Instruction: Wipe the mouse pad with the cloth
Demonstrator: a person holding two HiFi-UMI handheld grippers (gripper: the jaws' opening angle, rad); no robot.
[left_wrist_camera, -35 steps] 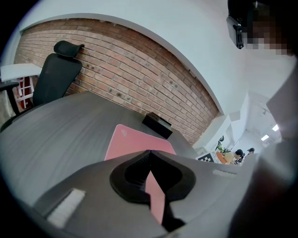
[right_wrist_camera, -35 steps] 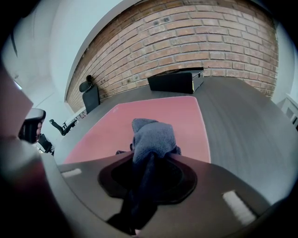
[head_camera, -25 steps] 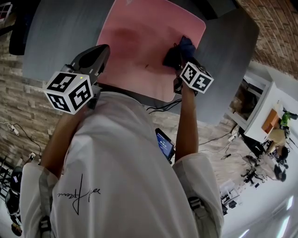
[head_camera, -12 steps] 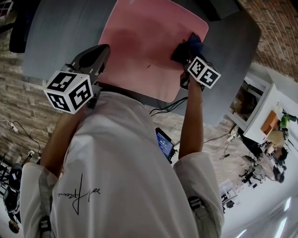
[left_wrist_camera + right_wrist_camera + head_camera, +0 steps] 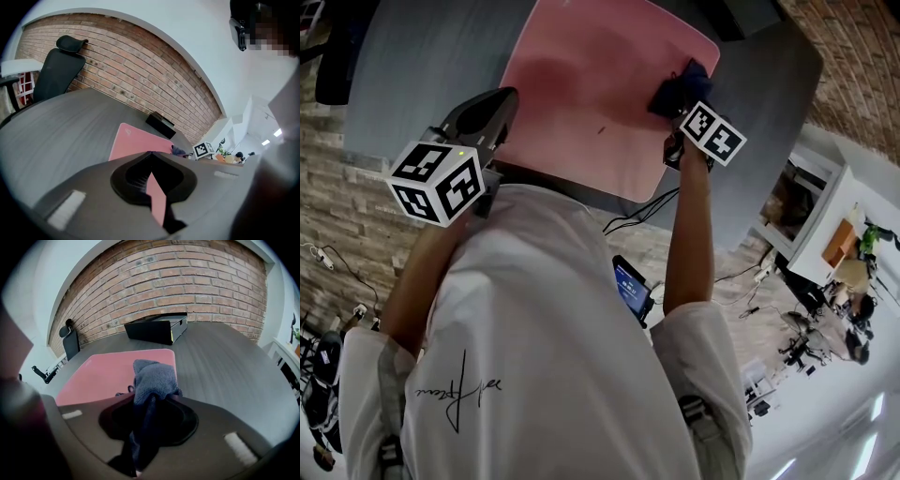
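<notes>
Pink mouse pad (image 5: pixel 581 94) lies flat on the grey table (image 5: pixel 422 66). The right gripper (image 5: pixel 677 101) is at the pad's right edge, toward its far right corner, with its jaws clamped on a dark blue-grey cloth (image 5: pixel 682 82). In the right gripper view the cloth (image 5: pixel 154 378) runs up between the jaws of the right gripper (image 5: pixel 150 401) and bunches out past the tips, over the pad's (image 5: pixel 108 373) right side. The bunch looks to be down on the pad surface, but contact can't be confirmed. The left gripper (image 5: pixel 492 105) is at the pad's near left corner, well apart from the cloth. In the left gripper view the jaws of the left gripper (image 5: pixel 150 154) are closed tip to tip with nothing held, and only a sliver of pink pad (image 5: pixel 136 145) shows through the gap below the tips. The pad has a darker smudge (image 5: pixel 548 75) left of centre and a small dark speck (image 5: pixel 602 129) nearer the near edge. A black box (image 5: pixel 157 328) sits on the table just beyond the pad's far edge. An office chair (image 5: pixel 56 70) stands beyond the pad's far left side, against the brick wall (image 5: pixel 187 273). A cable (image 5: pixel 637 211) hangs below the pad's near edge. The person's white shirt (image 5: pixel 544 356) fills the view on the near side of the pad.
</notes>
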